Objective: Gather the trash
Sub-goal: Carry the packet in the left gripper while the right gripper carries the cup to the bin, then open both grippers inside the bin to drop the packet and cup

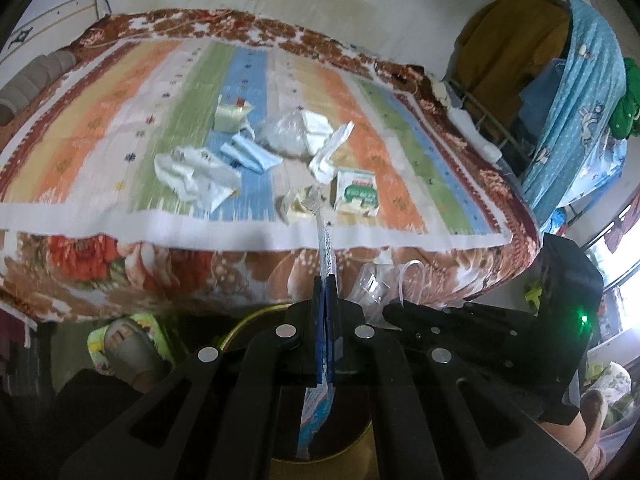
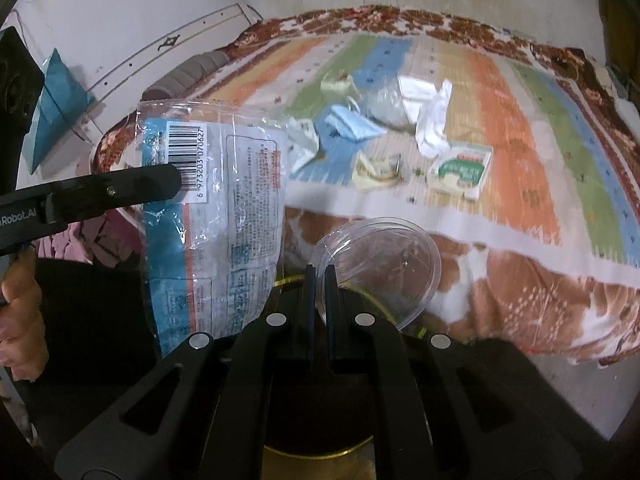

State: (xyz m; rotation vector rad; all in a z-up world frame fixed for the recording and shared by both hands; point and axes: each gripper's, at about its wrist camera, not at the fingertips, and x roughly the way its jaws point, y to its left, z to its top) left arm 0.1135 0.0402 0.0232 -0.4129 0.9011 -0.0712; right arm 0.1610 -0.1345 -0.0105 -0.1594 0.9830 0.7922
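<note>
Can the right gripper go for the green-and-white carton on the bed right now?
Probably not yet: the right gripper is shut on a clear plastic lid, so its jaws are occupied. The path to the carton itself looks unobstructed, near the bed's front edge.

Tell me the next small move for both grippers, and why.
Probably open both and drop. The left gripper pinches the blue-and-white plastic wrapper, the right gripper the clear plastic lid, and both hang above the gold-rimmed bin. More trash waits on the bed.
</note>
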